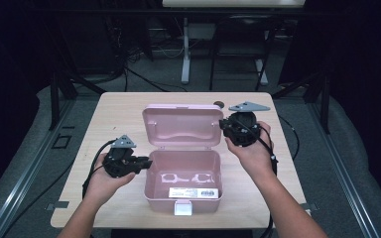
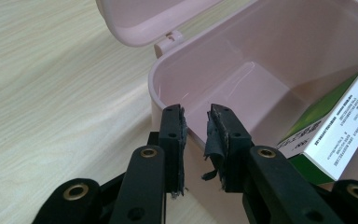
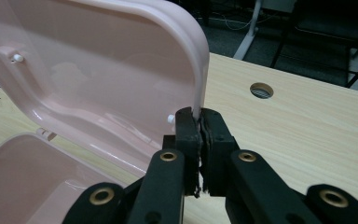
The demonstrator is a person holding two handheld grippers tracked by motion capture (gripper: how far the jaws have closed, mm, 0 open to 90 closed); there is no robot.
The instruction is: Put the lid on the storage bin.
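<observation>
A pink plastic box (image 1: 151, 186) stands open in the middle of the wooden table, its lid (image 1: 181, 124) raised upright at the back. My right gripper (image 1: 223, 124) is shut on the lid's right edge (image 3: 200, 70), with the pads pressed on the thin rim between them. My left gripper (image 1: 148, 162) is at the box's left wall. In the left gripper view its jaws (image 2: 196, 126) stand apart over the rim (image 2: 151, 88) and no pad presses on it. A white and green carton (image 2: 345, 126) lies inside the box.
The wooden table (image 1: 114, 114) has a round cable hole (image 1: 219, 104) just behind the lid. A white latch (image 1: 182, 209) hangs on the box's front wall. Cables trail from both grippers over the table's sides. Desk legs and dark floor lie beyond the far edge.
</observation>
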